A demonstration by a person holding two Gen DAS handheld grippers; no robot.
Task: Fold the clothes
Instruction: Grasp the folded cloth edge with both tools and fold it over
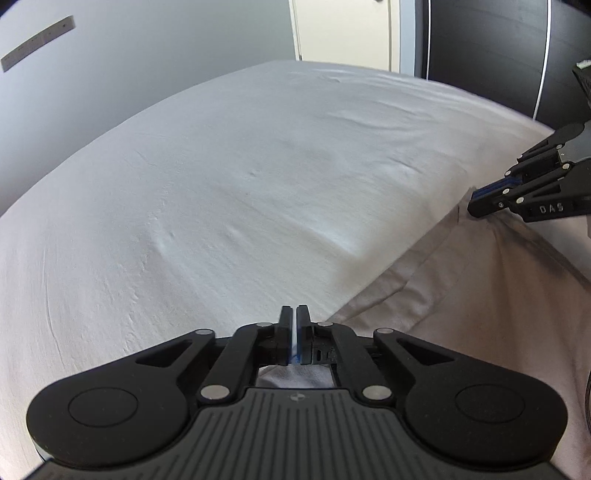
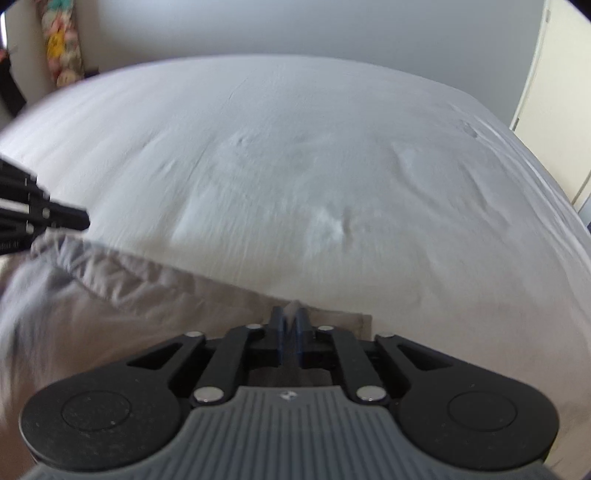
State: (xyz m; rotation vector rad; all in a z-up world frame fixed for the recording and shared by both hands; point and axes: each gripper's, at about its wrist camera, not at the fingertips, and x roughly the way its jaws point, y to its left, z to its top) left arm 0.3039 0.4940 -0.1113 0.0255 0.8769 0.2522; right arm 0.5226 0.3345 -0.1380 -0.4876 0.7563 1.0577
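Note:
A beige garment (image 1: 461,295) hangs stretched between my two grippers above a bed with a white sheet (image 1: 240,177). My left gripper (image 1: 294,314) is shut, pinching the garment's hem at one corner. My right gripper (image 2: 291,314) is shut on the hem at the other end, with a tuft of cloth showing between its fingers. The garment (image 2: 110,295) sags below the taut hem. The right gripper also shows in the left wrist view (image 1: 476,201), and the left gripper shows in the right wrist view (image 2: 79,219).
The white sheet (image 2: 314,166) covers the bed in front of both grippers. A grey wall (image 1: 129,55) stands behind it, with a cream door (image 1: 343,33) and a dark panel (image 1: 498,55) to the right. A patterned cloth (image 2: 61,40) hangs at far left.

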